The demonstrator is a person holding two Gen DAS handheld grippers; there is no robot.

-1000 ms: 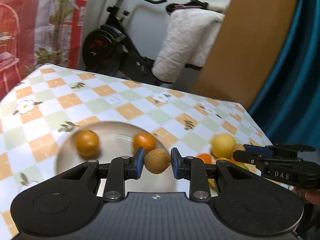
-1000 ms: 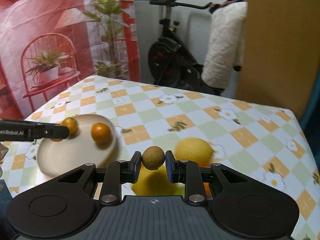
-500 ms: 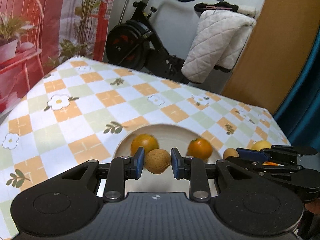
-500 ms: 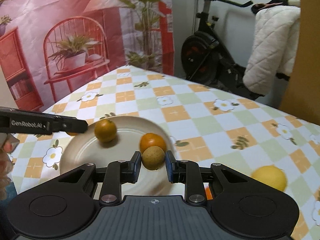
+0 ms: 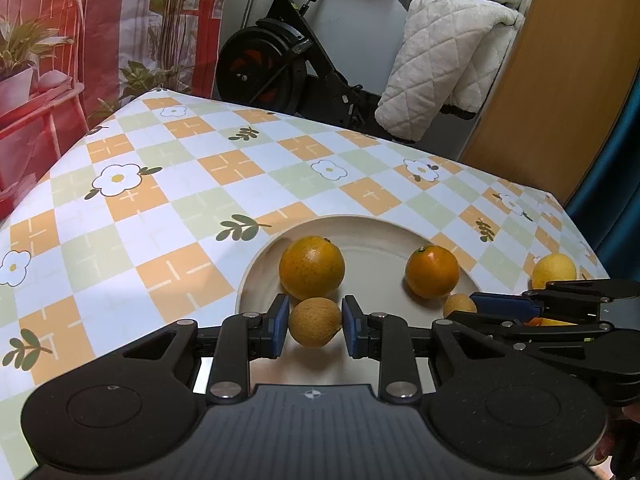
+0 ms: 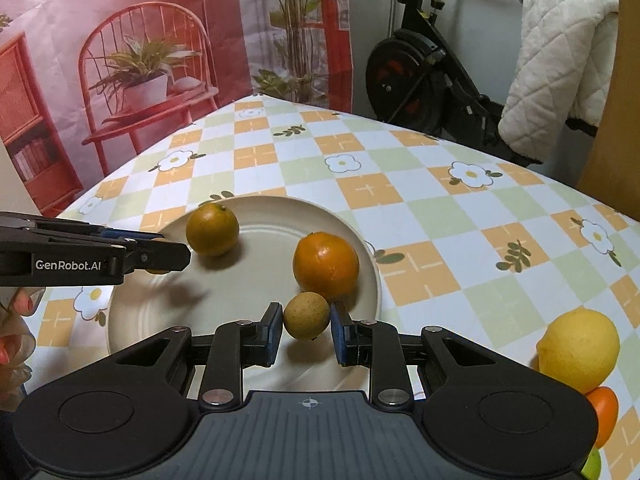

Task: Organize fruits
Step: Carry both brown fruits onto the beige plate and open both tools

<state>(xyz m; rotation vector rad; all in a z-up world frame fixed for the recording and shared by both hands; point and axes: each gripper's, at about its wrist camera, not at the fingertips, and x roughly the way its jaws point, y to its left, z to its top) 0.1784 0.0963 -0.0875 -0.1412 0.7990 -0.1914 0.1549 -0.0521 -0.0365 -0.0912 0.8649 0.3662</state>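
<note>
A beige plate [image 5: 372, 232] [image 6: 264, 216] holds two oranges [image 5: 311, 267] [image 5: 432, 271]; they also show in the right wrist view [image 6: 212, 230] [image 6: 325, 263]. My left gripper [image 5: 315, 322] is shut on a small tan-brown round fruit [image 5: 315, 321] over the plate's near left part. My right gripper [image 6: 305, 322] is shut on a similar small brown fruit [image 6: 306, 314] over the plate, just in front of the right orange. The right gripper's fingers [image 5: 520, 304] show at the right of the left wrist view; the left gripper's fingers [image 6: 120, 254] show at the left of the right wrist view.
A lemon [image 6: 578, 350] [image 5: 554, 270] lies on the checkered tablecloth [image 6: 420, 200] right of the plate, with an orange [image 6: 604, 410] and a green fruit [image 6: 592, 464] beside it. An exercise bike [image 5: 288, 52] stands beyond the table's far edge.
Both grippers have moved left over the plate, each still holding its small brown fruit, and have come lower and closer to the oranges.
</note>
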